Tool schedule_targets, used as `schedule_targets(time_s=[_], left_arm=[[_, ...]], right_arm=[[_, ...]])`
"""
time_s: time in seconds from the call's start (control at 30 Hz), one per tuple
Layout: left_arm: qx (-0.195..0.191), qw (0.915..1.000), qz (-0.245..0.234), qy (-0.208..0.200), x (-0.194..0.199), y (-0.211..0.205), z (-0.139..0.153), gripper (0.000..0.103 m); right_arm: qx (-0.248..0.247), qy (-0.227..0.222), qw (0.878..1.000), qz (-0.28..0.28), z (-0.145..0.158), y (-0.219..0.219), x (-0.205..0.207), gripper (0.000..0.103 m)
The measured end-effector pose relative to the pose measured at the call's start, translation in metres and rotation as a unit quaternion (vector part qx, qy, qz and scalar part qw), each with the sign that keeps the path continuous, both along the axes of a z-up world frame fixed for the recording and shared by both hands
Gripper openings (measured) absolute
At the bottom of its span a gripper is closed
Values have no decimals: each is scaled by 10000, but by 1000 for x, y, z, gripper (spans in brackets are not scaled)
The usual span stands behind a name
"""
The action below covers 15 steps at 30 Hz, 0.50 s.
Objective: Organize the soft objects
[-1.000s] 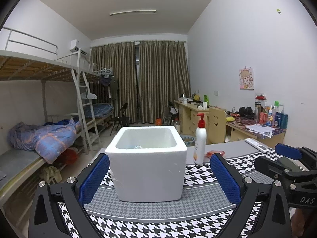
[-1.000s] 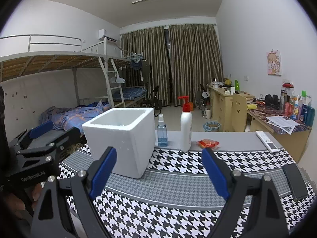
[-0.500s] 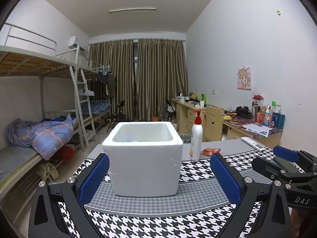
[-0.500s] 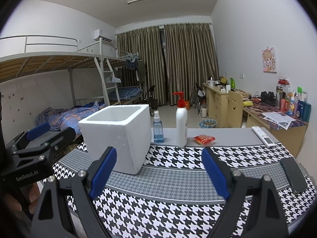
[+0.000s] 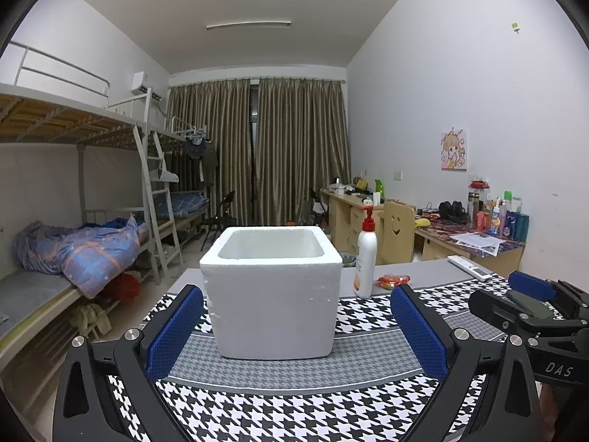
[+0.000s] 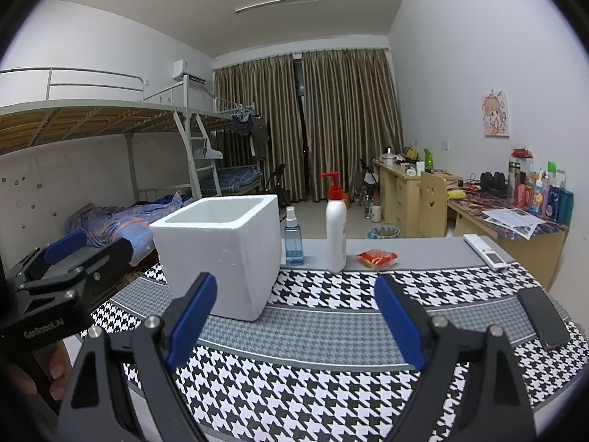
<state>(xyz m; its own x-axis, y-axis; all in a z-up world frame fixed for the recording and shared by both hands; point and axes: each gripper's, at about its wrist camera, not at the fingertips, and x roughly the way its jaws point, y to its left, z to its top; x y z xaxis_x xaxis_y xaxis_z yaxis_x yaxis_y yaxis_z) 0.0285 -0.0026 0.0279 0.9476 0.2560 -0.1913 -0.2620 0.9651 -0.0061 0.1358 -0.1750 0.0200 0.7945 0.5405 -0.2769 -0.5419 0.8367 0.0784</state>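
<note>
The white foam box (image 5: 272,291) sits at the centre of the left wrist view, upright on the houndstooth table mat (image 5: 294,405), its open top towards the camera; its floor is hidden by the near wall, so what lies in it cannot be told. The left gripper (image 5: 296,326) stands wide, its blue pads either side of the box in the picture and nothing between them.

Only the right wrist view shows the blue spray bottle (image 6: 293,237), just right of the box; in the left view the box hides it. That view also alone shows the black phone (image 6: 544,318) lying near the mat's right edge. The right gripper (image 6: 294,316) is spread wide and empty over bare mat at lower centre.

Both views catch the white pump bottle (image 6: 335,234), the small red packet (image 6: 377,258) beside it and the white remote control (image 6: 486,252) on the grey table strip beyond the mat. What the red packet holds is too small to read.

Bare mat stretches between the box and the phone in the right wrist view. The mat's near edge is cut off by the gripper frames.
</note>
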Motion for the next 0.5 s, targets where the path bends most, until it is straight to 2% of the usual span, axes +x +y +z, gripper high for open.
schedule_targets(time_s=[0.5], left_arm=[[-110,9999,19,22,-11,3,-4,102]], right_arm=[[53,-94,9999,-76,-2,-4,-11,90]])
